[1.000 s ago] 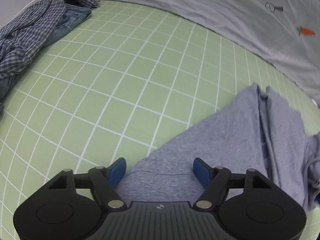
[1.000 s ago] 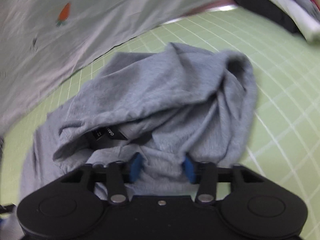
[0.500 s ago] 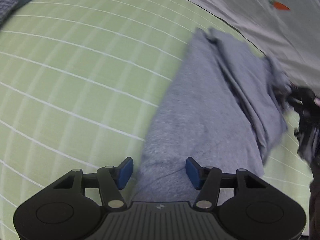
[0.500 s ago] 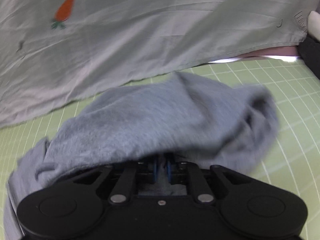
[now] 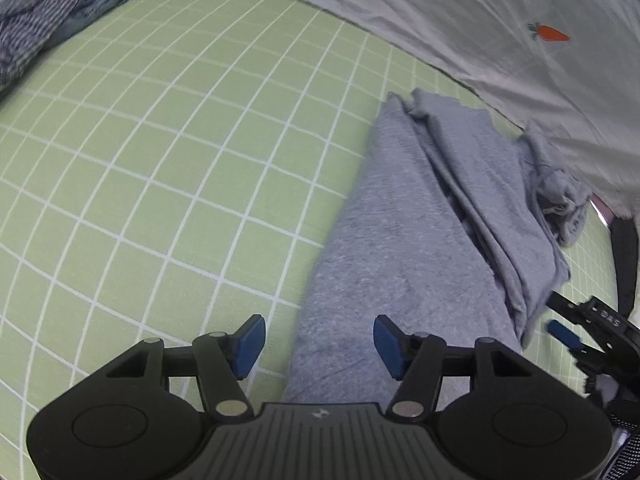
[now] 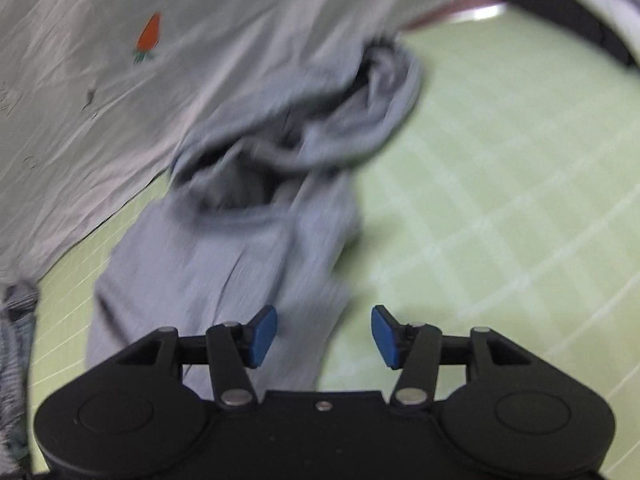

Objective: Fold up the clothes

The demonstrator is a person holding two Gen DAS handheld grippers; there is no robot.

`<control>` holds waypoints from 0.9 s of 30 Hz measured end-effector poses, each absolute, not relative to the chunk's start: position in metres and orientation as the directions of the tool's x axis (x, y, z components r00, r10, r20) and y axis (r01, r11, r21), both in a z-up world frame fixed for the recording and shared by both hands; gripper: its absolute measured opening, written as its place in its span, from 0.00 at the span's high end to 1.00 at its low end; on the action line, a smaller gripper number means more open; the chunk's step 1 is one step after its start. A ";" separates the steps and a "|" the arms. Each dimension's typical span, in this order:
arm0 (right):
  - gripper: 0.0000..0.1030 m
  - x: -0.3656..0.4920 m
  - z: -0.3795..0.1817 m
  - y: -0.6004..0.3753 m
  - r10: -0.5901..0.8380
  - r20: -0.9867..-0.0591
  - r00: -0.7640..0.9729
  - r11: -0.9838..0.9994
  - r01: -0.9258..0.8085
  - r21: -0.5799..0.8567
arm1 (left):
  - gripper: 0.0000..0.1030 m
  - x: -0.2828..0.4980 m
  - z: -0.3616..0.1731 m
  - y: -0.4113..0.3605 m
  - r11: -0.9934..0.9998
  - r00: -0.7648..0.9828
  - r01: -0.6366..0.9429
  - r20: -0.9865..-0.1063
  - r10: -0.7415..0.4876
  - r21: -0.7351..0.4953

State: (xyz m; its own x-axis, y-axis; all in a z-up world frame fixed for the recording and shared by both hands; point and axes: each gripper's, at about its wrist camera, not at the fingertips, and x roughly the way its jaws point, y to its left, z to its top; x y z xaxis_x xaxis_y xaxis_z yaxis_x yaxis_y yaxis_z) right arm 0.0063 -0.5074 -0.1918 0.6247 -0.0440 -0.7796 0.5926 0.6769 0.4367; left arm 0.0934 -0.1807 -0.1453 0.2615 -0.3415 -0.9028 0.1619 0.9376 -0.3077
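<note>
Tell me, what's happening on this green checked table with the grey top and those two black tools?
A person with a handheld gripper in each hand is folding a grey top on a green grid mat. The right gripper has just let go: its jaws have been opening and now stand apart with nothing pinched. The left gripper is open too, over the near end of the garment. The top lies in a long, loosely bunched strip. More clothes wait in the far corner.

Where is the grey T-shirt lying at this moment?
The grey T-shirt lies on the green grid mat, right of centre in the left wrist view, its far end against the pale carrot-print sheet.
</note>
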 end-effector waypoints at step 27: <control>0.53 -0.143 -0.133 -0.698 -0.777 -0.627 0.050 0.242 0.944 -0.224 | 0.40 0.136 -0.134 -0.197 0.940 0.333 0.210 -0.884 -0.328 -0.270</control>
State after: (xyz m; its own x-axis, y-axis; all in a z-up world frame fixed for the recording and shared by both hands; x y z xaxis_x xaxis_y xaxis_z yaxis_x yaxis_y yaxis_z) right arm -0.1428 -0.6980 -0.1330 0.0504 -0.7775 -0.6269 0.9442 0.2416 -0.2238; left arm 0.1360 -0.1970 -0.1344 0.3331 -0.3284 -0.8839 0.2099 0.9397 -0.2700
